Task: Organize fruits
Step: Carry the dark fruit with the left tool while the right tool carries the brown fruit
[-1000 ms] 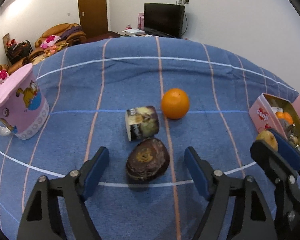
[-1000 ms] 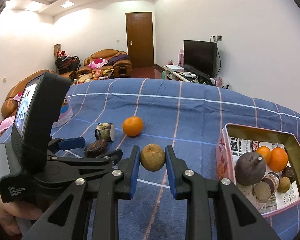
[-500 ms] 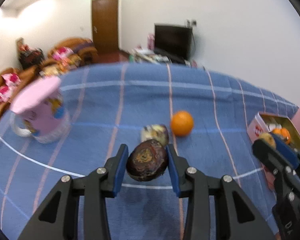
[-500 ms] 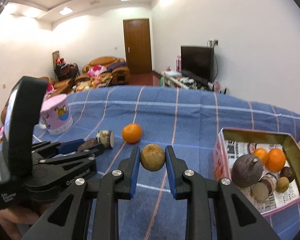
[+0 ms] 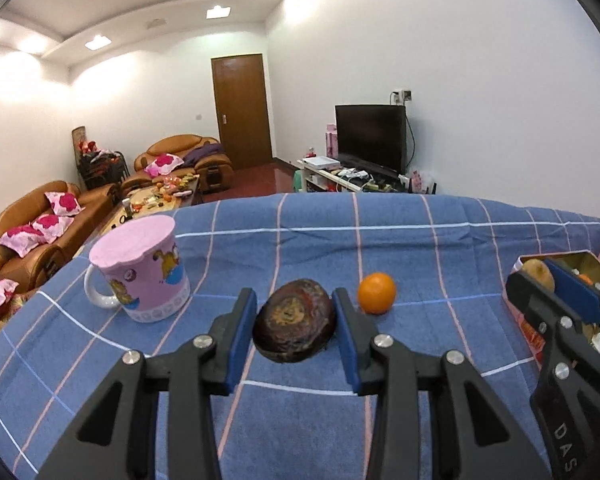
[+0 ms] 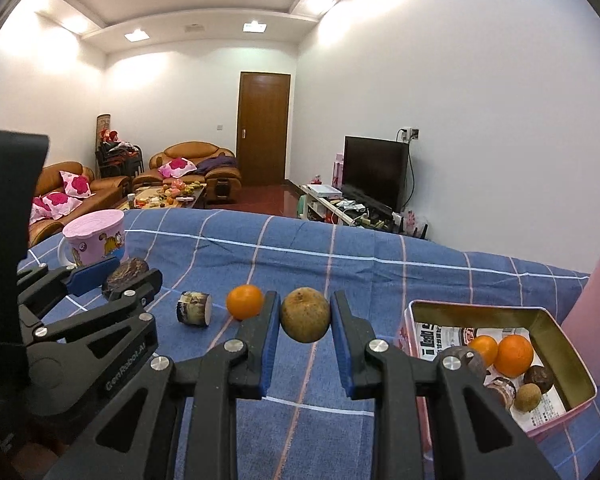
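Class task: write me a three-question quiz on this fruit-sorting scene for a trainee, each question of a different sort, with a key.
1. True or false: the left hand-held gripper is shut on a dark purple-brown fruit.
2. What does the right hand-held gripper hold? A) an orange B) a brownish-green round fruit C) a pink mug
3. Fill in: the loose orange on the blue checked cloth lies beside a short ______ piece.

Key:
1. True.
2. B, the brownish-green round fruit.
3. Cylindrical; the cylindrical piece lies on its side.
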Tool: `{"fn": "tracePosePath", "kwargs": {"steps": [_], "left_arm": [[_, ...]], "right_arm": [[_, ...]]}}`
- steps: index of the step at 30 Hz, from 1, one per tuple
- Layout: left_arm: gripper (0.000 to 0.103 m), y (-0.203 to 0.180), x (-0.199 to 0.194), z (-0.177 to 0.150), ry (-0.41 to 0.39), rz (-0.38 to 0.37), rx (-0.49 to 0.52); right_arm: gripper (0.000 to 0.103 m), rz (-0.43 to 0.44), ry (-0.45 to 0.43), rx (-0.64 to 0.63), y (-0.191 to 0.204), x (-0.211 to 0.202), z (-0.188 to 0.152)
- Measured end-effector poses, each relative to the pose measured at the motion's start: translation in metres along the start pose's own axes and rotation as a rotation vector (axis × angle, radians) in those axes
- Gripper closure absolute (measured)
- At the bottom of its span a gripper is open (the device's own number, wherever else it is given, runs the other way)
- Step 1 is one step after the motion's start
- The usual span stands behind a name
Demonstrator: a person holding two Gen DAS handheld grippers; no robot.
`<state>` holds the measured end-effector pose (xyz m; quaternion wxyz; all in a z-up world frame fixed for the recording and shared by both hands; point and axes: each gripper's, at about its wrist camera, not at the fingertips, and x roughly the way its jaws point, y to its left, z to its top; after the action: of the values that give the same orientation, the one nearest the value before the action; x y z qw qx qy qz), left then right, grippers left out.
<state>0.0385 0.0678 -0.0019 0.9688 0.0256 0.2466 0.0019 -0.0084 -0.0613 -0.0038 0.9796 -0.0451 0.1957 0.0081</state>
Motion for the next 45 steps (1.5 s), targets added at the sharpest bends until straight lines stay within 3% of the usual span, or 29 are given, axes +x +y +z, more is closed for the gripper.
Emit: {"fn": "tracePosePath", "kwargs": {"steps": [11,45], "left_arm": [[0.063,-0.011,-0.013,-0.008,-0.01,-0.008,-0.023],[0.063,-0.079,-0.037,-0.016,-0.015,-0.075,0.028]], "right_arm": [[0.076,-0.006,-0.005,-0.012,0.002,-0.011,-0.004],[0.076,-0.069,0.011,0.017,-0.066,-0.04,-0.02]]}}
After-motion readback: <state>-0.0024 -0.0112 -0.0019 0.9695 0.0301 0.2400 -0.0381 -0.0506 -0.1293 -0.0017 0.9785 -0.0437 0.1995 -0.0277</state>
